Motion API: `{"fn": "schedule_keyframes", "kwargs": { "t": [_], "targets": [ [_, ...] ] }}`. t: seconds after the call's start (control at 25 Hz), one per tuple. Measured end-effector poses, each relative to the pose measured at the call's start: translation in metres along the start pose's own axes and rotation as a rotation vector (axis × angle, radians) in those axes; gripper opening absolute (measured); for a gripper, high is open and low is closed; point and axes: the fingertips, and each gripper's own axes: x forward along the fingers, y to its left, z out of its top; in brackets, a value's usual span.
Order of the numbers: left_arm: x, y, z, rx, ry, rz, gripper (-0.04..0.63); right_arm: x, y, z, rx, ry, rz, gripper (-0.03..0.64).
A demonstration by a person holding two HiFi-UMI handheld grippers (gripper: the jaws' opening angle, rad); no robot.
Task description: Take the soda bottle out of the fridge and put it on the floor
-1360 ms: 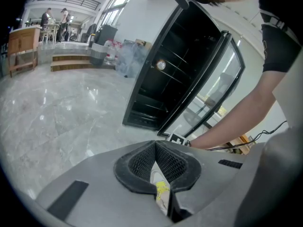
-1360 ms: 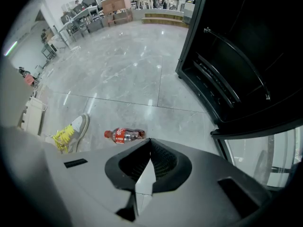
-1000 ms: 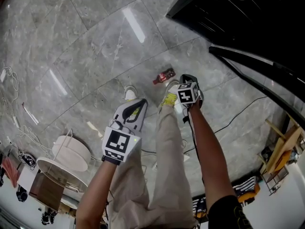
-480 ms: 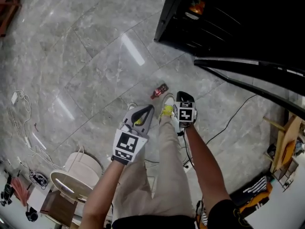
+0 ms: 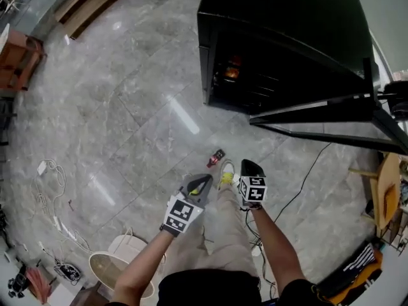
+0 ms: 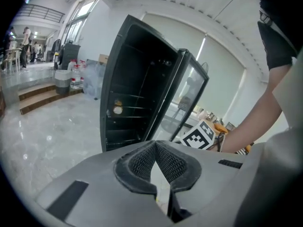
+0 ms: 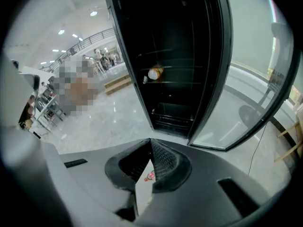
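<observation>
Both empty, fingers (image 6: 139, 163) together: left gripper (image 6: 155, 144), right gripper (image 7: 151, 141).

**Layout, rel. to grippers.** Bottle (image 5: 215, 158) lies on floor (image 5: 127, 107) just ahead of L gripper (image 5: 203, 182) & R gripper (image 5: 248, 168), betw. the two and apart from both. Fridge (image 5: 280, 37) stands further ahead, beyond bottle. Its door (image 5: 319, 116) is open, swung to R-gripper side. Item (image 5: 231, 72) sits on shelf inside fridge. Cord (image 5: 305, 178) on floor, right of R gripper. Tub (image 5: 121, 263) behind & left of L gripper. Steps (image 5: 95, 2) far ahead-left.
</observation>
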Motion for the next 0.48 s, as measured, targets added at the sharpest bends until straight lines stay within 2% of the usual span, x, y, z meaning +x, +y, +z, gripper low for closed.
{"fn": "schedule_keyframes", "kwargs": {
  "t": [0.24,0.48],
  "targets": [
    [-0.046,-0.013,0.077,0.019,-0.082,-0.001,0.015,-0.076,0.015,0.064,0.036,-0.111,-0.014,-0.008],
    [-0.083,-0.044,0.132,0.110,-0.125,-0.045,0.015,-0.151,0.016,0.123,0.079,-0.223,-0.042,-0.006]
  ]
}}
